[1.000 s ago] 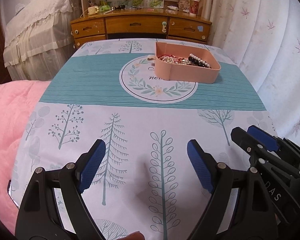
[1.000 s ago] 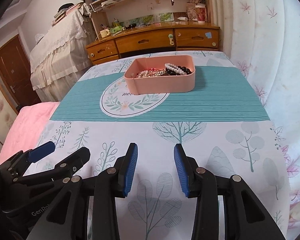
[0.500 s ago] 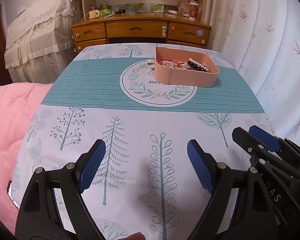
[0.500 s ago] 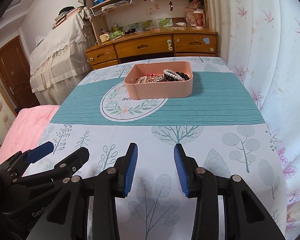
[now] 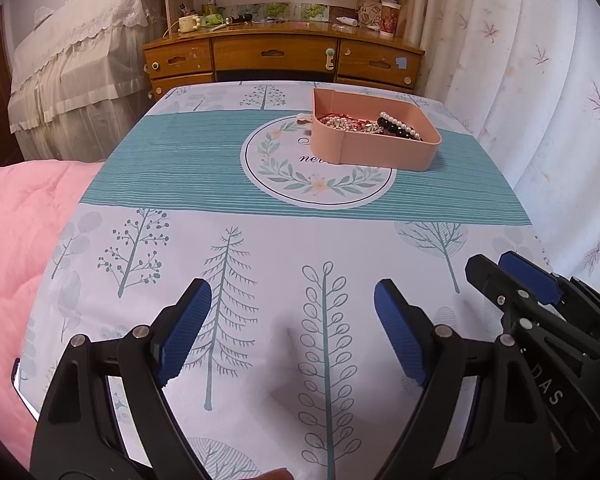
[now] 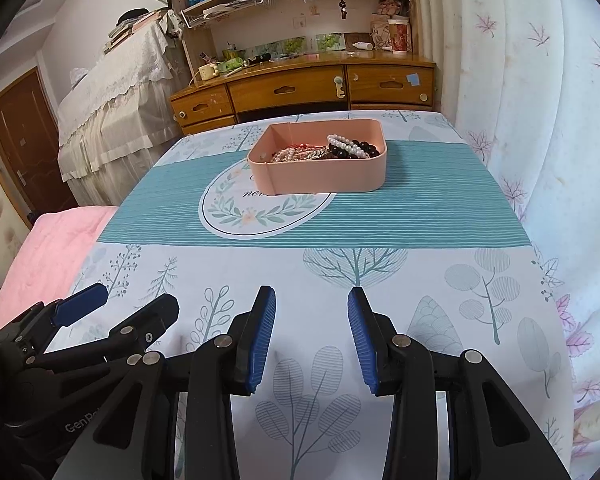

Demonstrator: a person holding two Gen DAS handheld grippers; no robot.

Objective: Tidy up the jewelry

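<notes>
Covering the whole table is a white cloth printed with pale blue-green trees (image 5: 260, 264), crossed by a teal striped band with a round wreath emblem, and on that emblem's far right edge sits the rounded-corner pink plastic tray (image 5: 374, 140) (image 6: 320, 168), well apart from both tools. Inside the tray lies a tangled heap of jewelry (image 5: 352, 123) (image 6: 300, 154) with a white pearl strand and black beads (image 5: 398, 126) (image 6: 350, 147) at its right end. Low over the near cloth, the left gripper (image 5: 292, 320) holds its blue-padded jaws wide apart with nothing between them, while the right gripper (image 6: 311, 332) has its jaws partly apart, also empty.
</notes>
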